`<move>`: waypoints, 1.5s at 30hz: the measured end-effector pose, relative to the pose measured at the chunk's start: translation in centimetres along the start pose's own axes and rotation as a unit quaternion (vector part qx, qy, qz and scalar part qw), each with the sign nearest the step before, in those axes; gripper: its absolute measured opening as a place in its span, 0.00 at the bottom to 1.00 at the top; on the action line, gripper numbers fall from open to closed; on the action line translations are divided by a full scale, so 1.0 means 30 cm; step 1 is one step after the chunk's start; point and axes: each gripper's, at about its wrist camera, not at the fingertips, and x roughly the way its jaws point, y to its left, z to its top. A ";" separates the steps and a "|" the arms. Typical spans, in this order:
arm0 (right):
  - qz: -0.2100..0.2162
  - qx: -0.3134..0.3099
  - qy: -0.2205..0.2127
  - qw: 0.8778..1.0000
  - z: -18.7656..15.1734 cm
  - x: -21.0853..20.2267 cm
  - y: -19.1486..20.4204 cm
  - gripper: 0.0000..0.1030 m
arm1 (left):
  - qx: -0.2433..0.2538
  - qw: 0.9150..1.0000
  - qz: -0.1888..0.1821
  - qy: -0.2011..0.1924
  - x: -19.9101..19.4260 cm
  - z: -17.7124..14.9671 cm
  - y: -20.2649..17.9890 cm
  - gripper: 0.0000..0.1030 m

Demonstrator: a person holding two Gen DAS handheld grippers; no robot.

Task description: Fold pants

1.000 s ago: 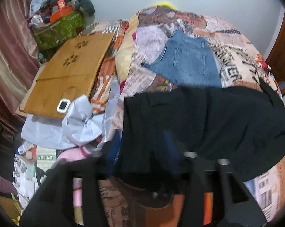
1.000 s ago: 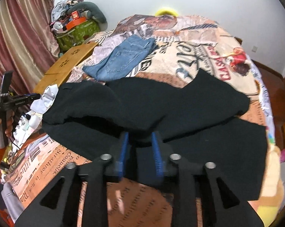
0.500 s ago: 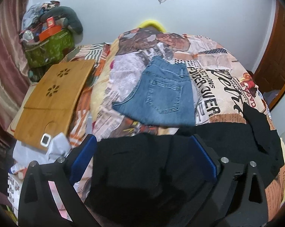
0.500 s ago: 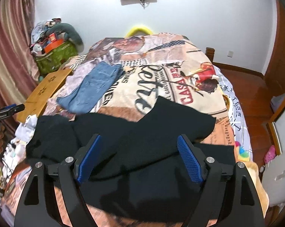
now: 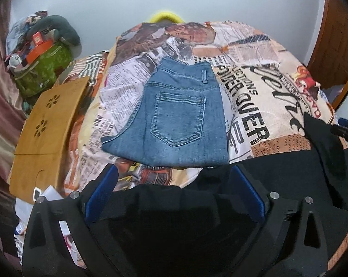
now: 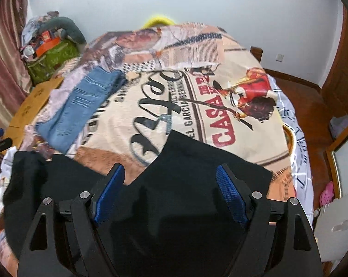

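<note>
Bedspread [image 6: 151,106] lettering: "CASA", perhaps "OVER"

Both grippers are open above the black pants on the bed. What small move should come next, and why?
Probably lower the right gripper onto the near edge of the black pants and pinch it. Both it and the left gripper stand open with nothing pinched, and the pants lie rumpled, one pointed flap thrown across the bedspread. The folded jeans look done.

The left hand-held gripper [image 5: 175,189] is held tilted downward, its blue-padded jaws spread wide, nothing clamped. The right hand-held gripper [image 6: 170,190] is likewise angled down, jaws parted, gripping nothing.
</note>
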 end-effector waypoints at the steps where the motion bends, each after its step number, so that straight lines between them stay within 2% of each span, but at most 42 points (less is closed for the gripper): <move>1: -0.001 0.000 0.005 1.000 0.009 0.027 -0.008 0.76 | 0.004 1.000 0.000 0.004 0.020 0.001 -0.011 0.96; 5: 0.006 0.003 0.020 1.000 0.047 0.132 -0.034 0.75 | 0.025 1.000 0.002 0.017 0.080 0.002 -0.048 0.96; 12: 0.007 0.019 0.056 0.998 0.071 0.275 -0.055 0.51 | 0.056 0.998 0.002 0.032 0.150 -0.023 -0.102 0.96; 14: 0.006 0.018 0.058 0.998 0.066 0.290 -0.056 0.50 | 0.061 0.997 0.002 0.036 0.160 -0.034 -0.115 0.96; 16: 0.003 0.016 0.054 0.998 0.060 0.287 -0.057 0.43 | 0.067 0.997 0.002 0.040 0.168 -0.041 -0.130 0.96; 18: -0.003 0.015 0.052 0.999 0.061 0.291 -0.063 0.26 | 0.070 0.997 0.005 0.043 0.168 -0.046 -0.138 0.96; 20: -0.014 0.014 0.050 0.999 0.059 0.285 -0.072 0.14 | 0.072 0.997 0.005 0.043 0.157 -0.050 -0.144 0.96; 21: -0.014 0.015 0.050 0.999 0.062 0.286 -0.075 0.10 | 0.072 0.997 0.004 0.042 0.148 -0.052 -0.146 0.96; 24: -0.004 0.032 0.045 0.998 0.061 0.262 -0.095 0.08 | 0.074 0.997 -0.002 0.038 0.113 -0.055 -0.154 0.96; 28: 0.008 0.052 0.013 0.999 0.043 0.150 -0.114 0.08 | 0.087 0.996 -0.003 0.034 0.062 -0.060 -0.173 0.96; 31: 0.014 0.060 -0.019 0.998 0.031 0.005 -0.140 0.08 | 0.097 0.995 -0.005 0.025 0.007 -0.065 -0.195 0.96; 39: -0.008 0.063 -0.092 0.994 -0.038 -0.385 -0.222 0.08 | 0.104 0.994 -0.035 0.014 -0.100 -0.078 -0.274 0.96; 45: -0.026 0.065 -0.103 0.992 -0.146 -0.495 -0.234 0.08 | 0.124 0.991 -0.047 0.022 -0.120 -0.105 -0.351 0.96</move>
